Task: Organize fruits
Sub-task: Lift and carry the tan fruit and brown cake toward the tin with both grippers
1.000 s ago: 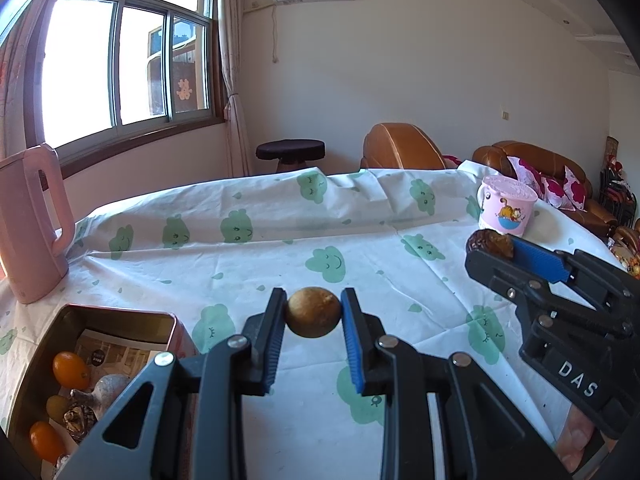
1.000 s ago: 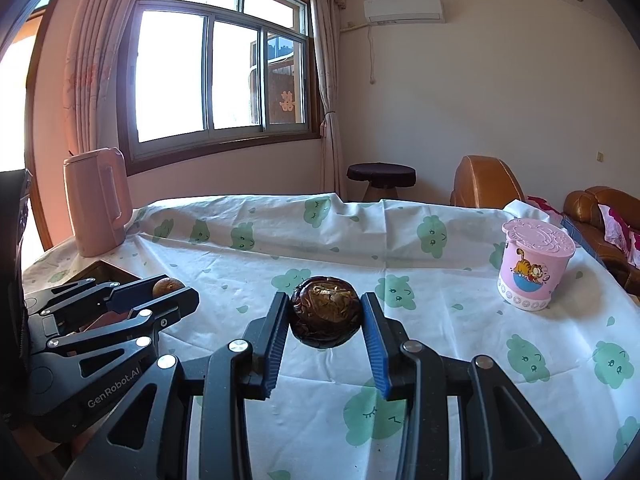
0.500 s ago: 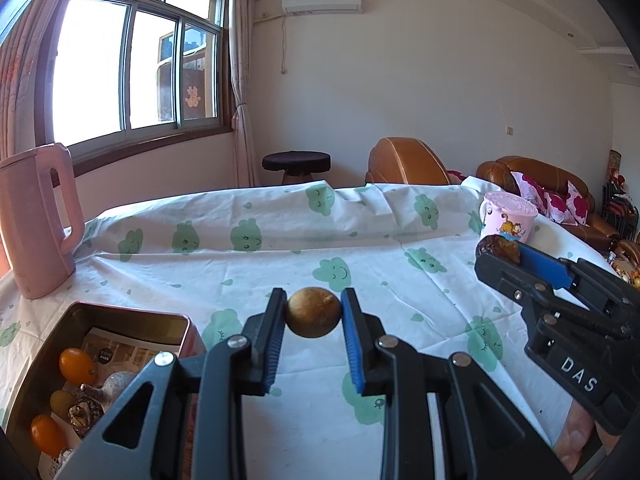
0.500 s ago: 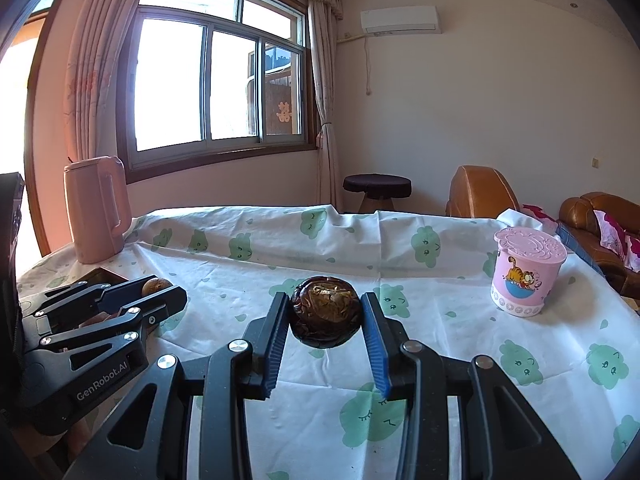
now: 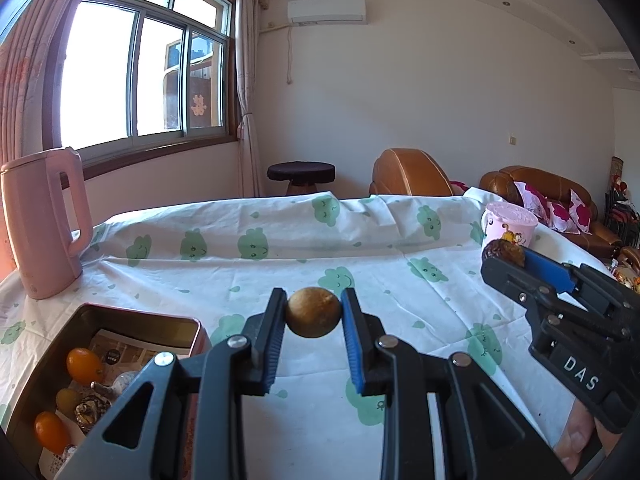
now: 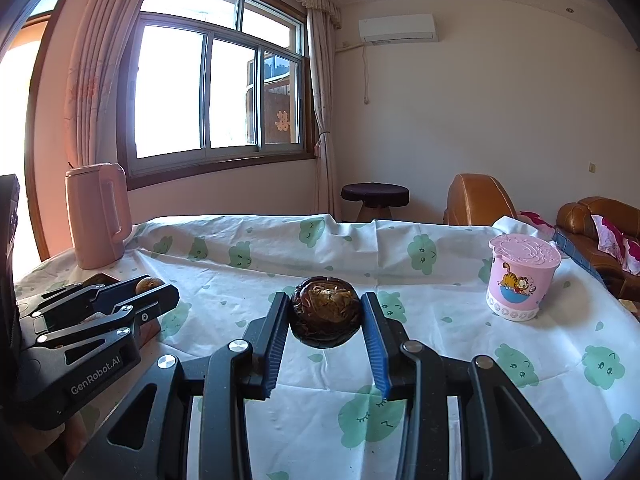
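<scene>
A: Item one: the left claw (image 5: 313,312), clamped tight on a small round tan-brown fruit (image 5: 313,312), held above the tabletop (image 5: 280,264) in its white cloth with green cloud prints. What sits at its 8 o'clock?

B: A rectangular metal tin (image 5: 132,314), open, holding orange kumquat-like fruits (image 5: 83,366) and other small pieces on paper.

A: Item two?

B: The right claw (image 6: 325,312), pinched shut on a larger dark brown wrinkled round fruit (image 6: 325,312), also clear of the cloth. A pink lidded cartoon cup (image 6: 520,276) stands at its 2 o'clock, a pink plastic kettle (image 6: 98,216) at 10 o'clock.

A: Changes over the last second?

B: Little: both grips unchanged, both views tilted slightly. Judged status: both fruits are in carry, neither deposited; the tin looks the likely destination.
</scene>
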